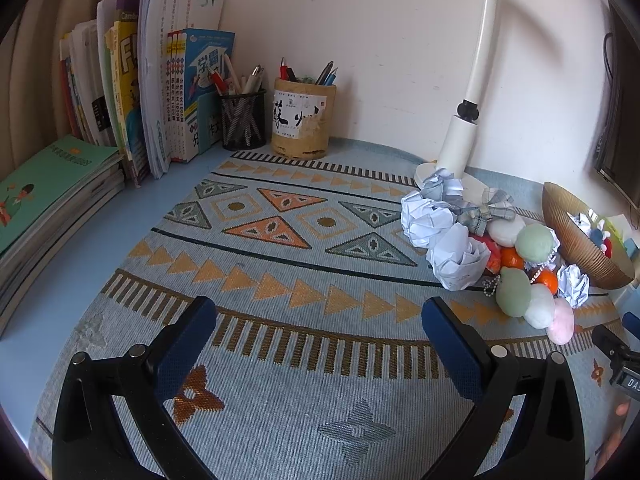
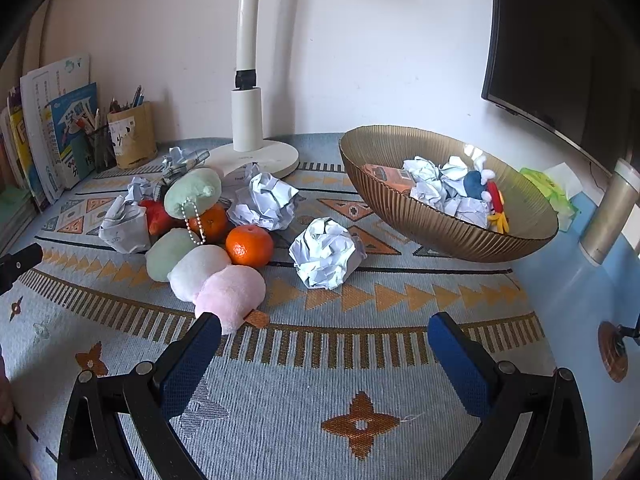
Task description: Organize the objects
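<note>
A heap lies on the patterned mat: crumpled paper balls [image 2: 325,252] [image 1: 458,258], two oranges [image 2: 249,245] [image 1: 547,281], and a plush skewer of green, white and pink balls [image 2: 204,266] [image 1: 538,306]. A second green plush [image 2: 193,192] with a bead chain rests on top. The ribbed gold bowl [image 2: 420,216] [image 1: 576,244] holds paper balls and a small blue toy [image 2: 476,184]. My right gripper [image 2: 324,340] is open, just in front of the pink plush end. My left gripper [image 1: 318,326] is open over bare mat, left of the heap.
A white desk lamp [image 2: 248,120] [image 1: 460,140] stands behind the heap. Books [image 1: 160,92], a mesh pen cup [image 1: 243,120] and a bamboo pen holder [image 1: 303,120] line the back left wall. A dark monitor [image 2: 560,40], a metal flask [image 2: 608,212] and tissues [image 2: 554,188] sit right.
</note>
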The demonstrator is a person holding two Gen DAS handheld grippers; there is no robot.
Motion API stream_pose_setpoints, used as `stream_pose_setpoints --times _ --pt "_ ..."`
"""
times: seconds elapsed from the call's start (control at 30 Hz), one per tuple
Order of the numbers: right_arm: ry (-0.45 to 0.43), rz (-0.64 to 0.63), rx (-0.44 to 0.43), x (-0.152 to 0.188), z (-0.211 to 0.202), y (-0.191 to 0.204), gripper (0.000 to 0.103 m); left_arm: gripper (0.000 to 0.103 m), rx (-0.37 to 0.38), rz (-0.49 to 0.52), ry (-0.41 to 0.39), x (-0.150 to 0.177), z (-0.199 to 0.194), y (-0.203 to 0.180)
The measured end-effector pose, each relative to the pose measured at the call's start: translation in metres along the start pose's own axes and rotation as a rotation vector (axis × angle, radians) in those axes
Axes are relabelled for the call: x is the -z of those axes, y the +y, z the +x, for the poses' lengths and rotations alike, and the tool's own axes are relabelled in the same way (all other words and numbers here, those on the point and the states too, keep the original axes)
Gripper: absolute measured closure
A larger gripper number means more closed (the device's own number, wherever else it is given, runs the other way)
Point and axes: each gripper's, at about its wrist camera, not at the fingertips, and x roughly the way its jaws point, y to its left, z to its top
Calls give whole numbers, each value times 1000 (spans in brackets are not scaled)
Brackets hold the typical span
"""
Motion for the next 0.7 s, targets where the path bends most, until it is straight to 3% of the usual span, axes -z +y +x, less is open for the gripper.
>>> stream_pose_setpoints --times 0.7 --pt "8 13 -1 2 1 1 0 1 0 0 -2 0 0 1"
